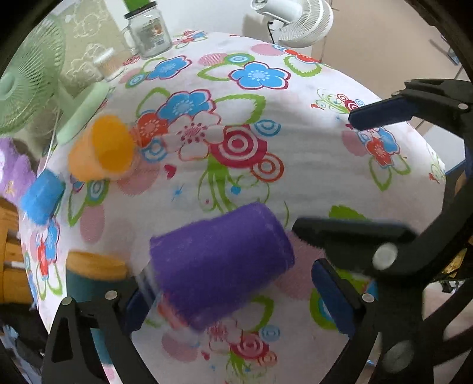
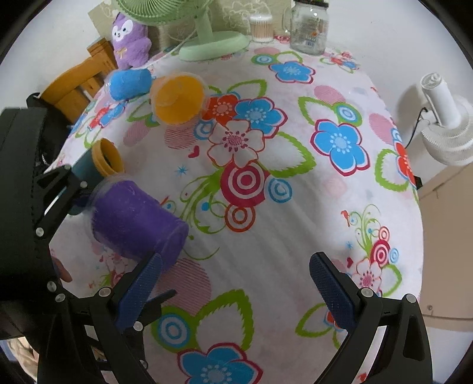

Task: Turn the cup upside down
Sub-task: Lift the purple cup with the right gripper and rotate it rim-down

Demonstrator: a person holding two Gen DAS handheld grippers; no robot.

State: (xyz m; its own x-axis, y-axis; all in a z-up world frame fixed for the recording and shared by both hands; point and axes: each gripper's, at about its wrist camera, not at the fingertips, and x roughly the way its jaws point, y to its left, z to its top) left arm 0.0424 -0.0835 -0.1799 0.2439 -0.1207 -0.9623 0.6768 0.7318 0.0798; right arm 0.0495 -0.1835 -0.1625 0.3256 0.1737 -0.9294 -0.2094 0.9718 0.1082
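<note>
Purple cup lies tilted between the left gripper's spread jaws; right gripper gapes empty nearby.

We see a bench under a flowered cloth. On it lie an orange cup and a blue cup, both on their sides; a glass jar and a green fan stand at the far edge.

A purple cup lies tilted between the spread left tongs over a flower-patterned counter. An orange cup and blue cup lie near the counter's left edge; a glass jar stands at its far edge.
</note>
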